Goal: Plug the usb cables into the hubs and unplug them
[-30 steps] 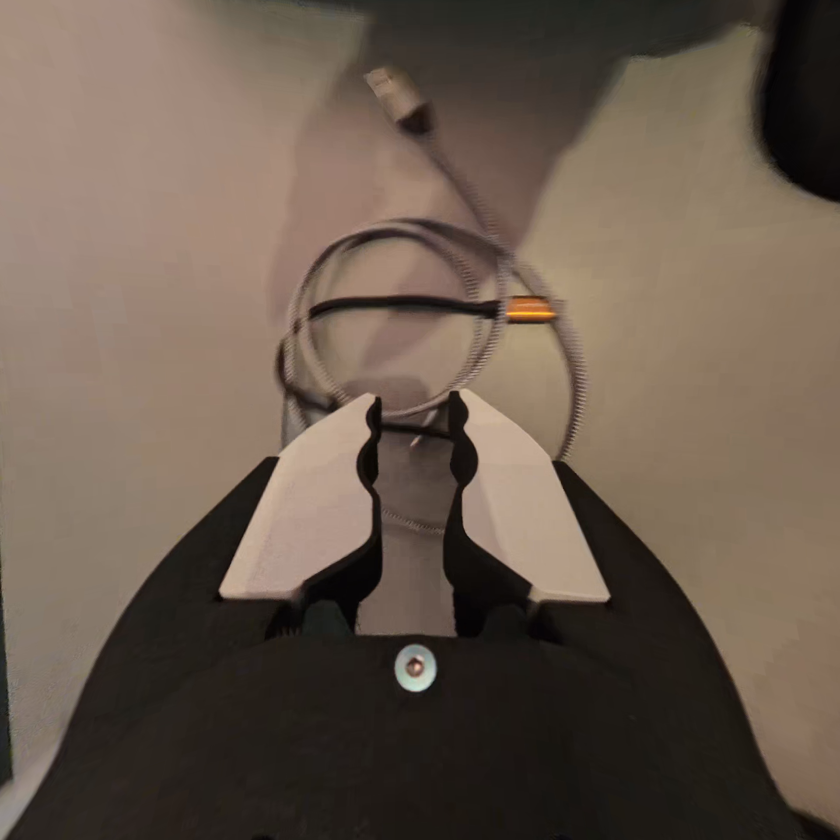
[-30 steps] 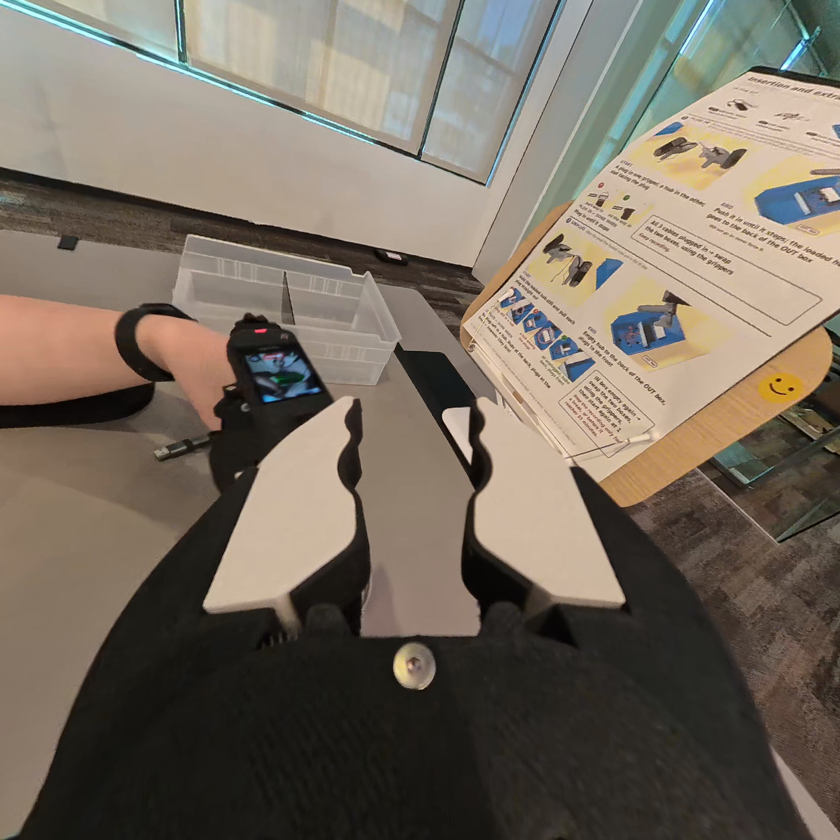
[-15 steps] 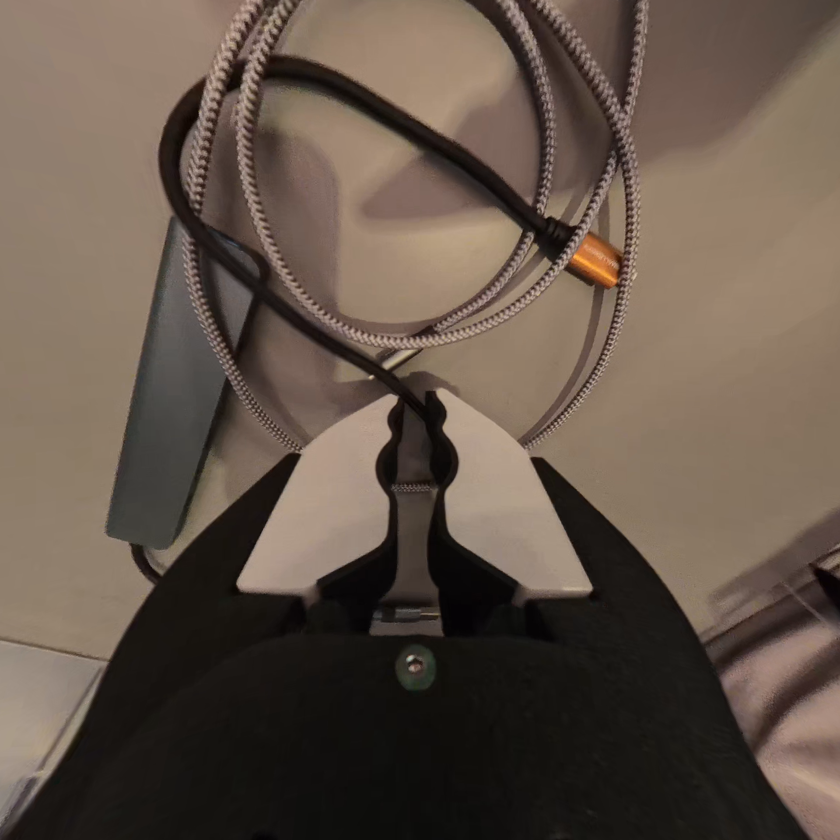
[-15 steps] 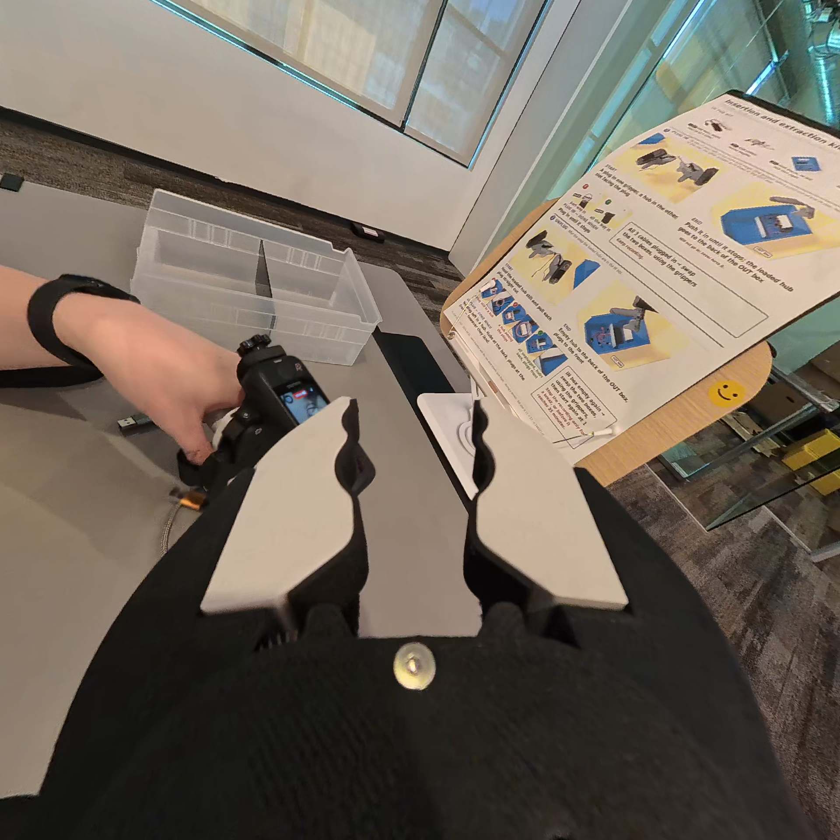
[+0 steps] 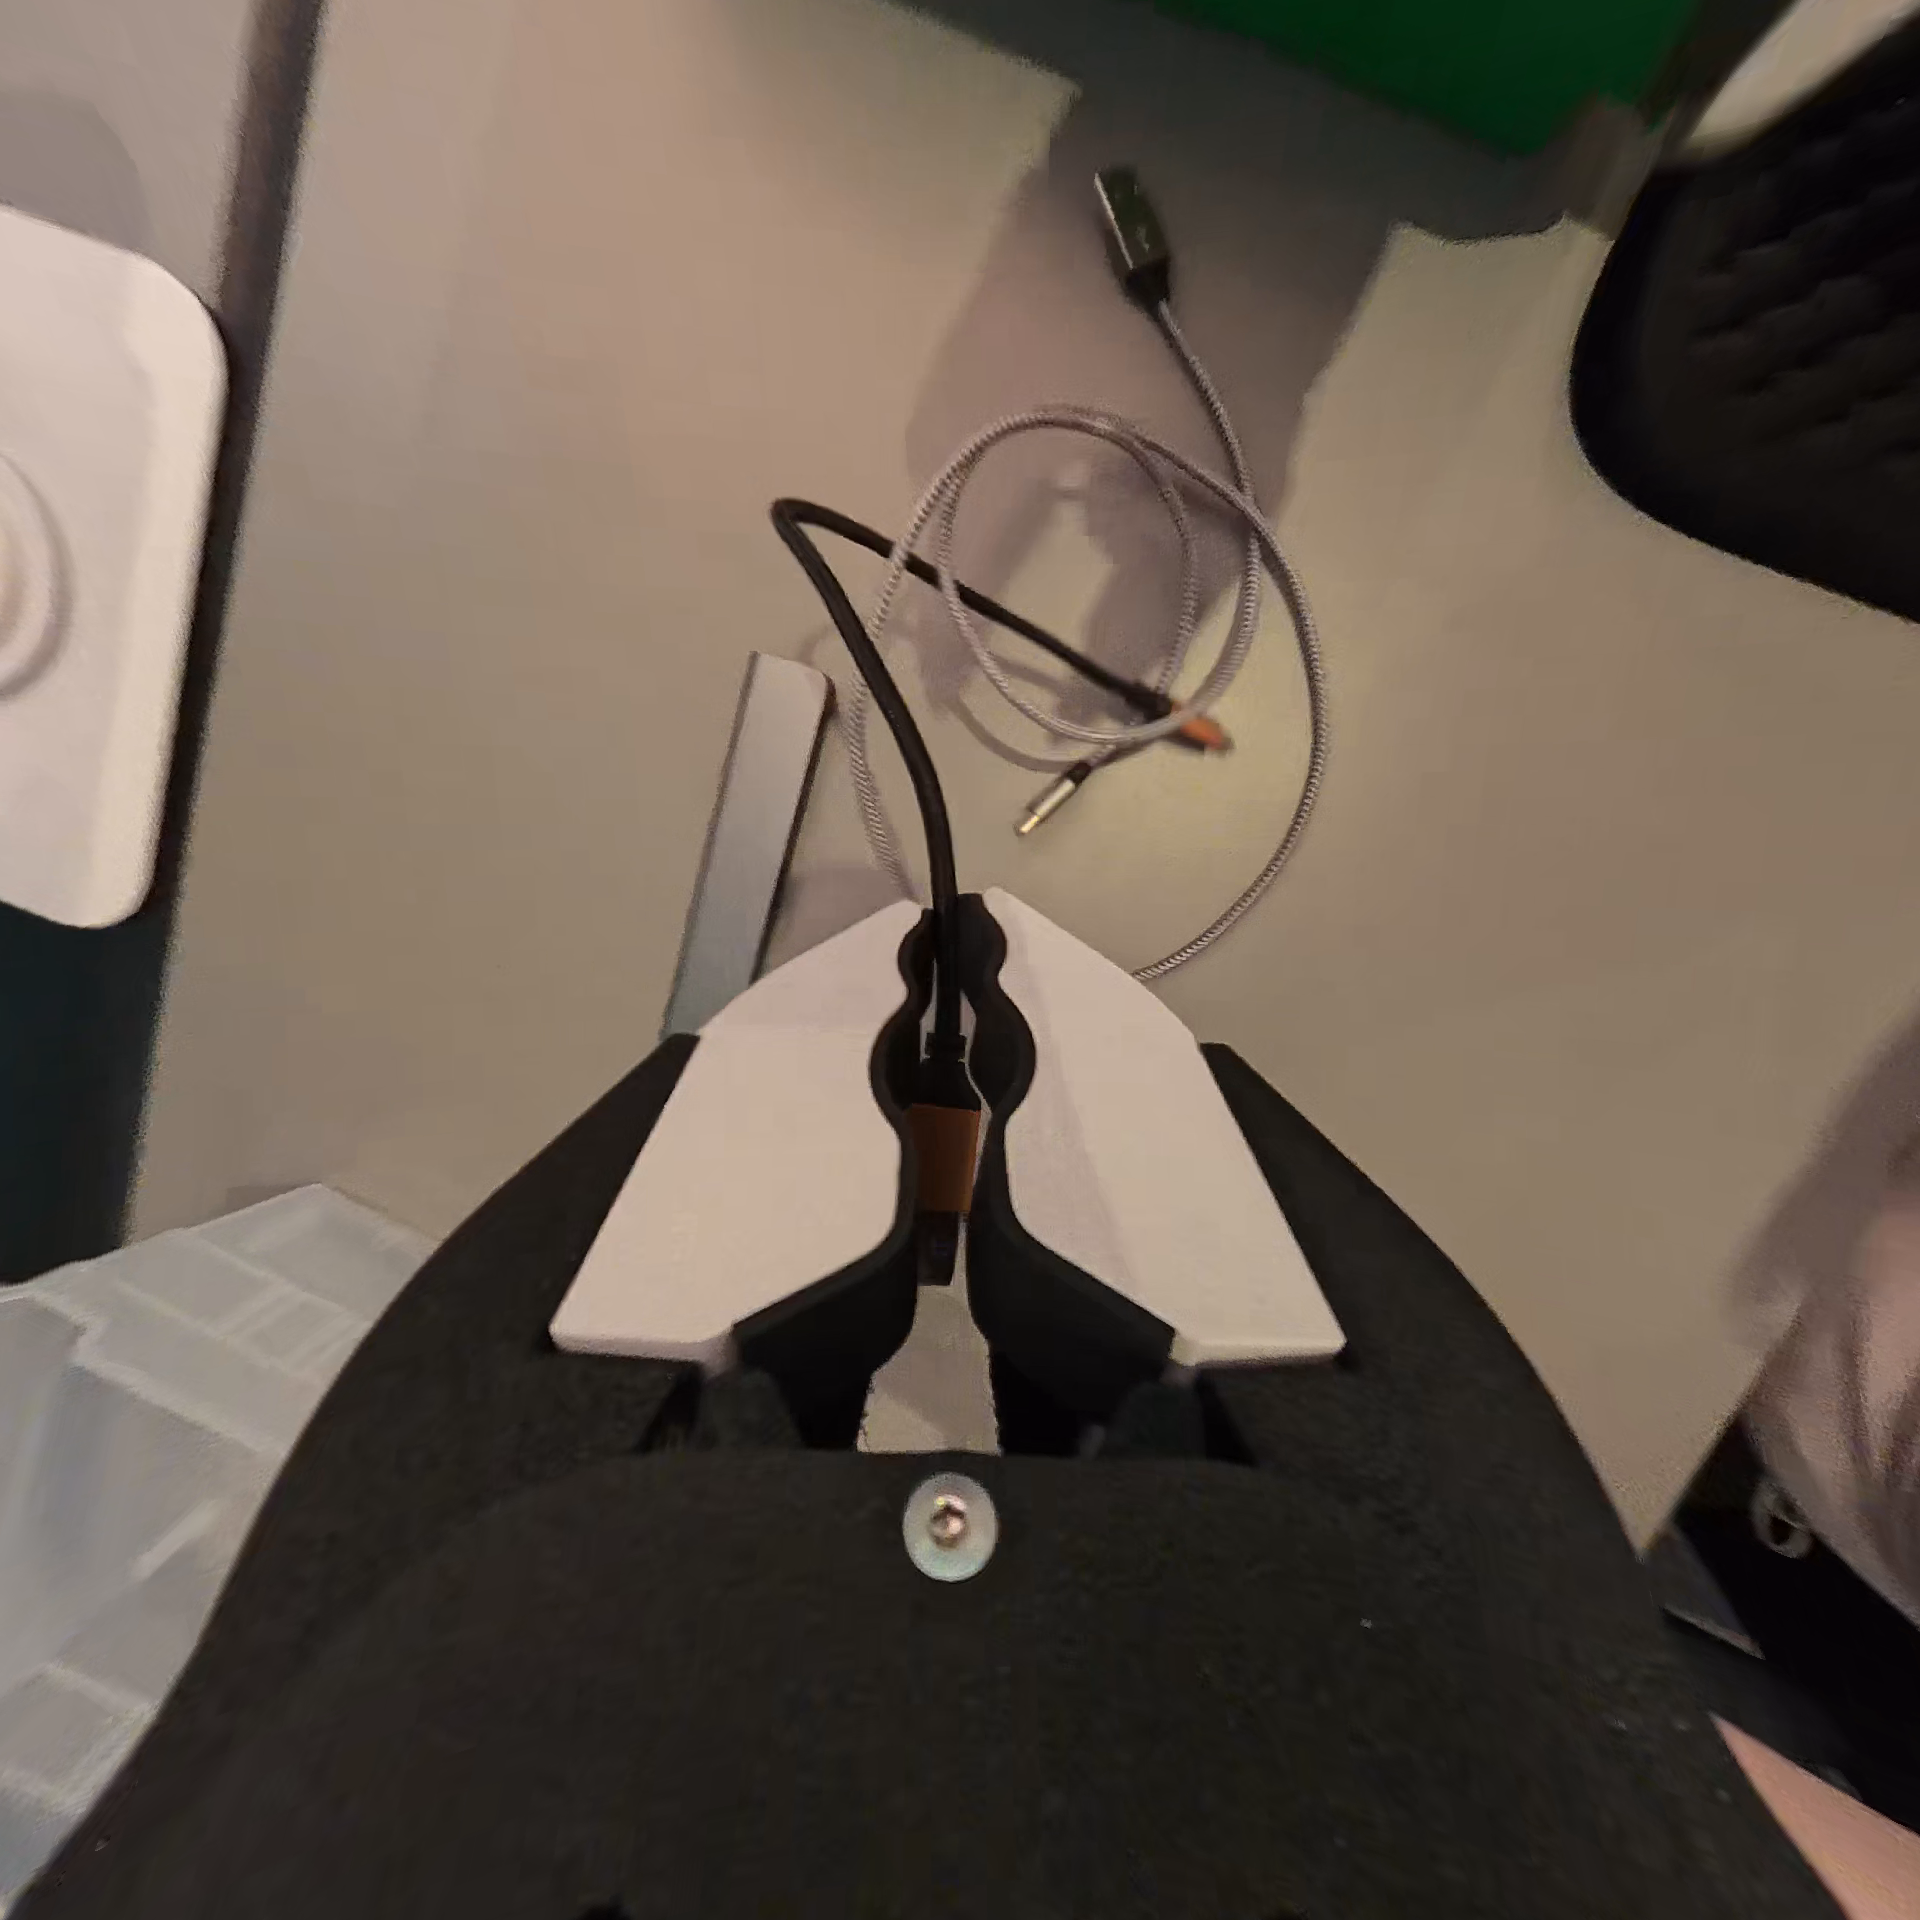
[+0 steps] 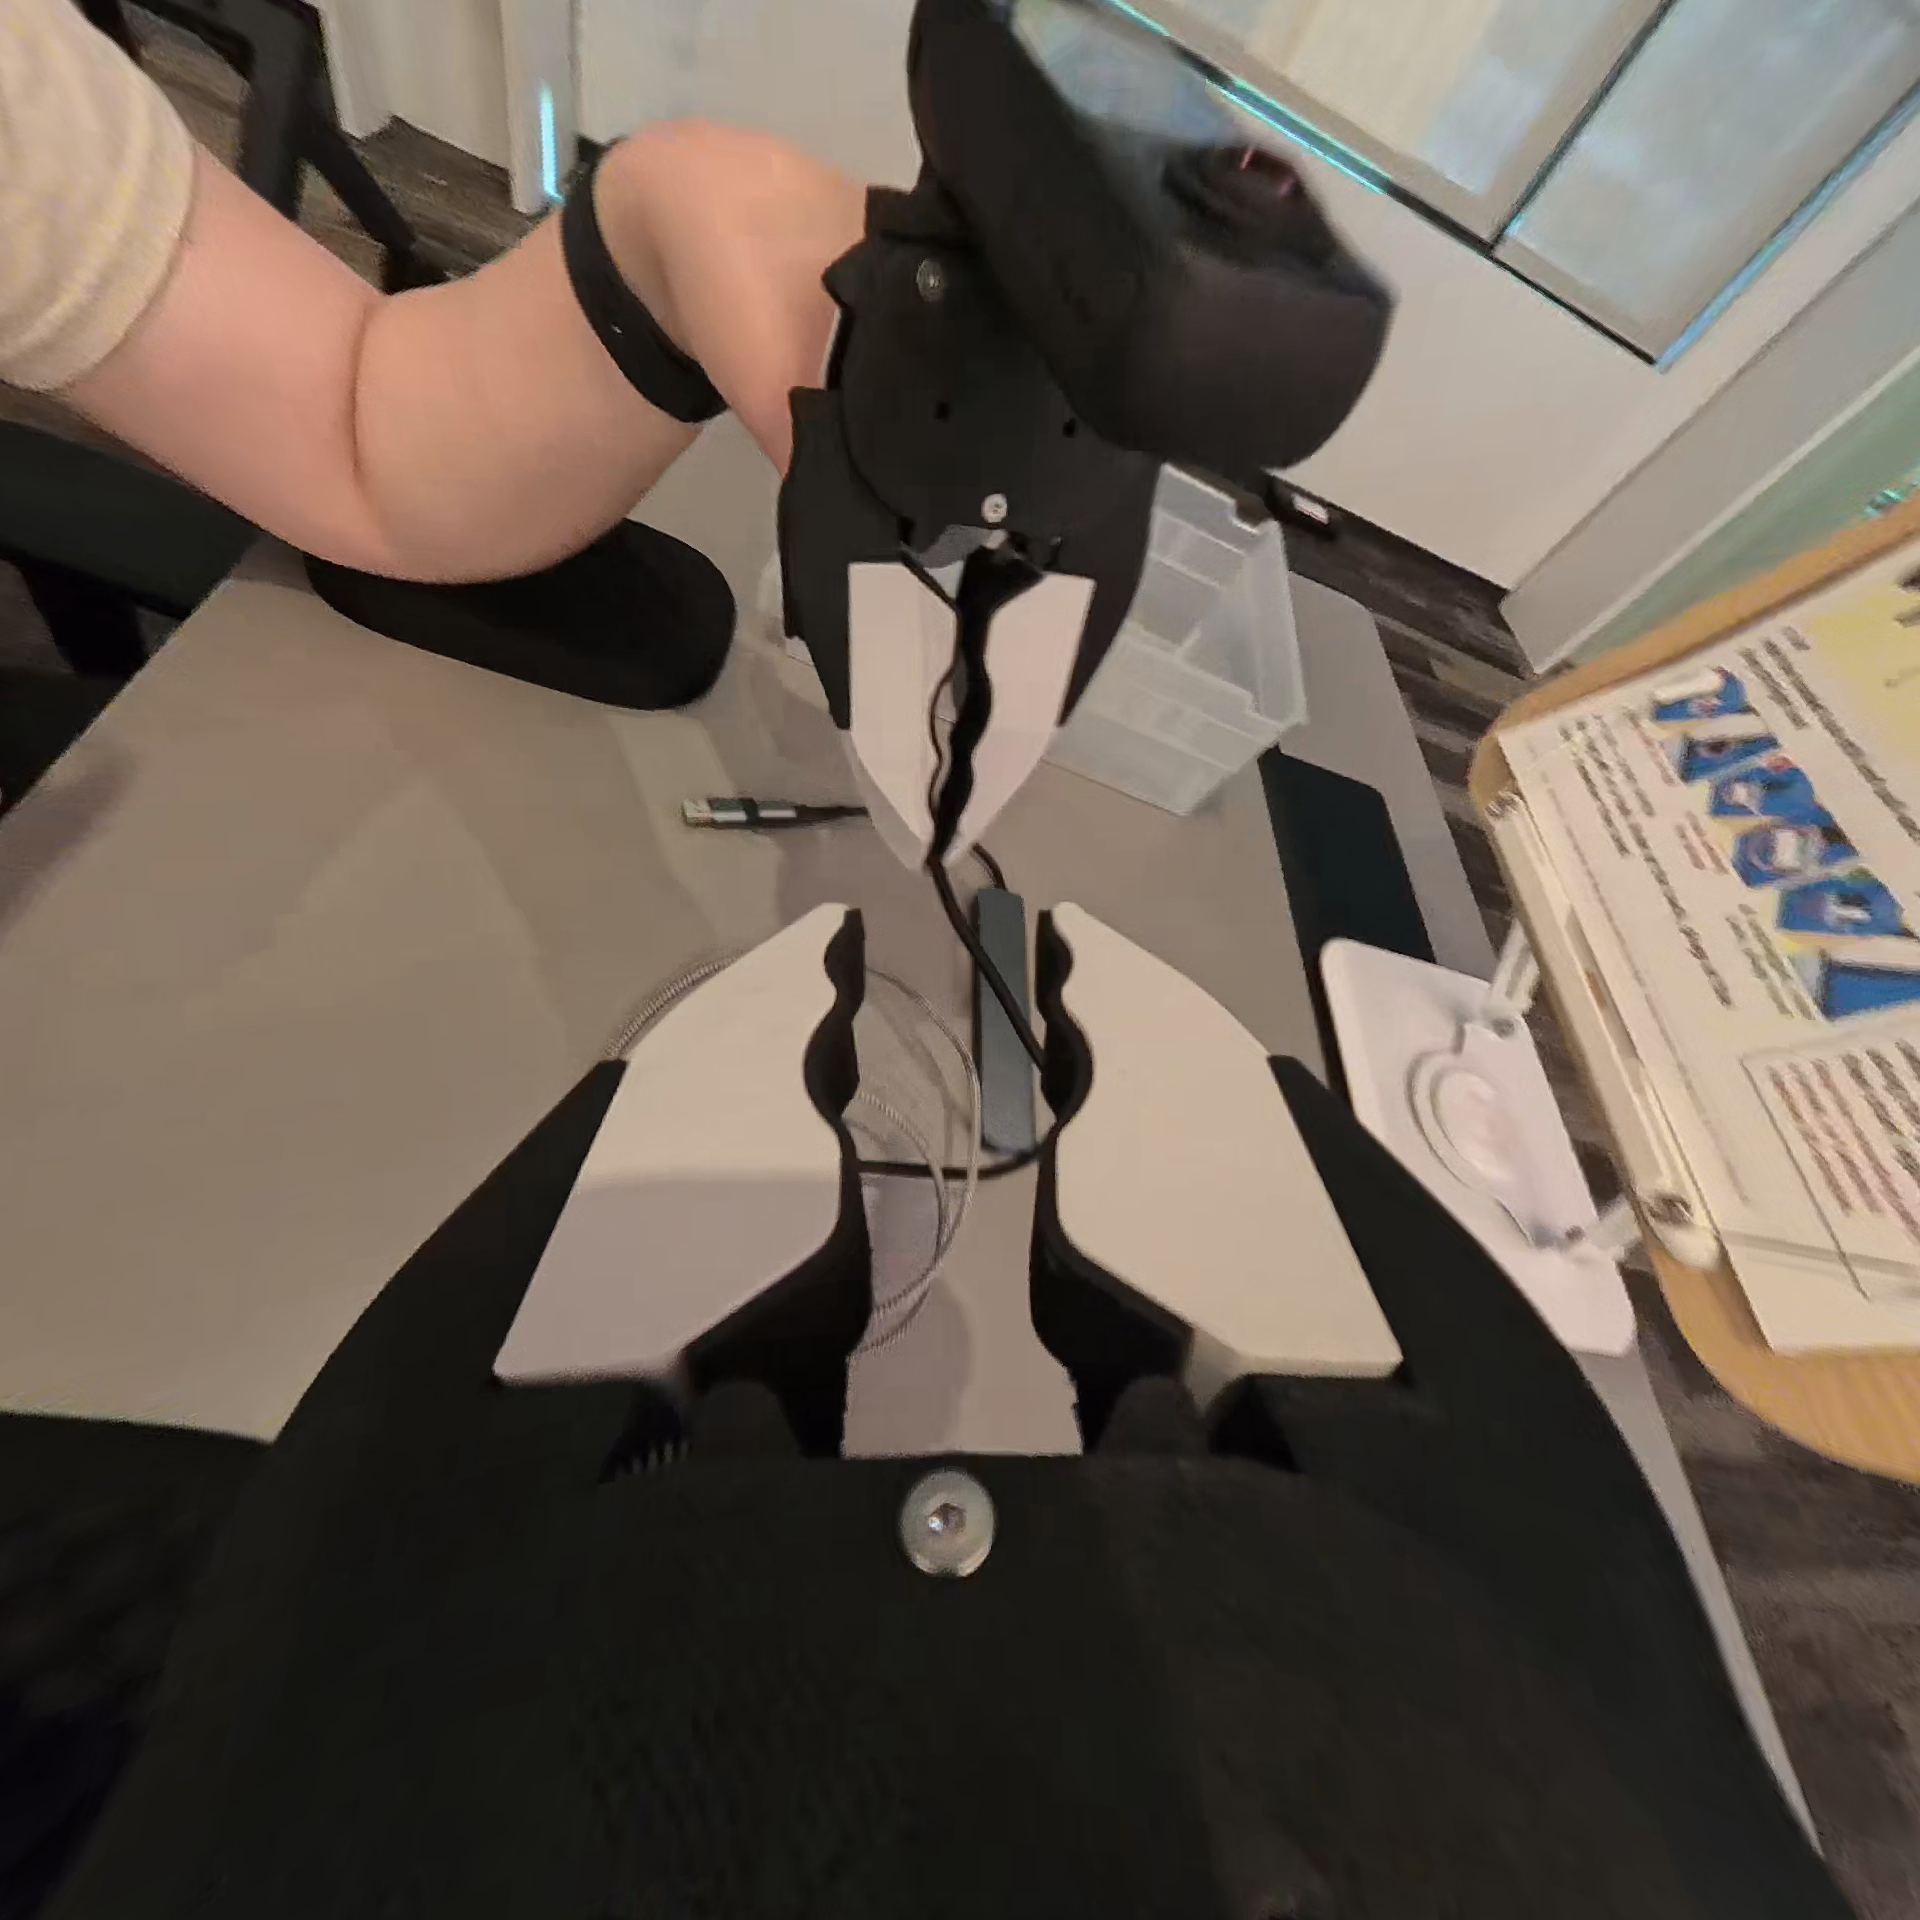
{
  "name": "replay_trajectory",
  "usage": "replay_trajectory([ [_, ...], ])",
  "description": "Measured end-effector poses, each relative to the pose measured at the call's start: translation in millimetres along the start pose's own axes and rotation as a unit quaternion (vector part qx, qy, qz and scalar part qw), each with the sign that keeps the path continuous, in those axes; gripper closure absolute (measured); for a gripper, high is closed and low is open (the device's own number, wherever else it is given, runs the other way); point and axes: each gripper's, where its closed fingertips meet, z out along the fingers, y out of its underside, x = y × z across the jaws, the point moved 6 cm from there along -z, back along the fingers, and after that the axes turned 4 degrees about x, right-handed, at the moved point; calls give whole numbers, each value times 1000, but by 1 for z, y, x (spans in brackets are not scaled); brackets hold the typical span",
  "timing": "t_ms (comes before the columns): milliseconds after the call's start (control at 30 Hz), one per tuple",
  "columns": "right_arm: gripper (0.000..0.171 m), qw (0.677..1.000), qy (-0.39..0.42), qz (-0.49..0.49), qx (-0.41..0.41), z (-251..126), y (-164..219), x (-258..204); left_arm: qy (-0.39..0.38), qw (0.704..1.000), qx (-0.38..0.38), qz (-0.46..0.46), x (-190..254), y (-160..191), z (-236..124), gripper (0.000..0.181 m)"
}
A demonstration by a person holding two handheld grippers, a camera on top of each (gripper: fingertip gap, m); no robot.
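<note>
The left wrist view is dim and warm-toned; soft shadows fall on the surface [image 5: 520, 520] ahead of the left tool [image 5: 948, 906]. Its edges smear with motion blur and wide-angle bending. The right wrist view is brighter, lit by windows [image 6: 1558, 125] beyond the right tool [image 6: 948, 920]; the far tool's housing blurs.

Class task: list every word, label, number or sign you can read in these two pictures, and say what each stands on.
Instruction sheets, far right in the right wrist view: printed lines beside blue pictures, too blurred to read.
Orange plug in the left claw: no readable marking.
Elsewhere: none.
</note>
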Motion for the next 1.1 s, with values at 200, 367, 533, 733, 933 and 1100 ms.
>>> replay_trajectory([
  [200,144,996,-15,-27,-88,53,15,-6,-10,999,35,34,17,-9,-17,177],
  [367,153,994,-39,-6,-103,71,23,-8,4,998,51,38,23,-11,-25,177],
  [533,166,994,-29,-35,-97,67,16,-7,-12,991,130,39,18,-16,-49,168],
  [733,166,982,105,-139,-66,32,-14,6,66,893,433,-104,0,-19,-130,130],
  [933,166,915,278,-285,-62,6,-49,12,116,837,515,-144,-4,-15,-155,114],
  [1100,166,861,351,-368,-28,5,-68,6,6,873,487,-29,17,-27,-148,117],
])
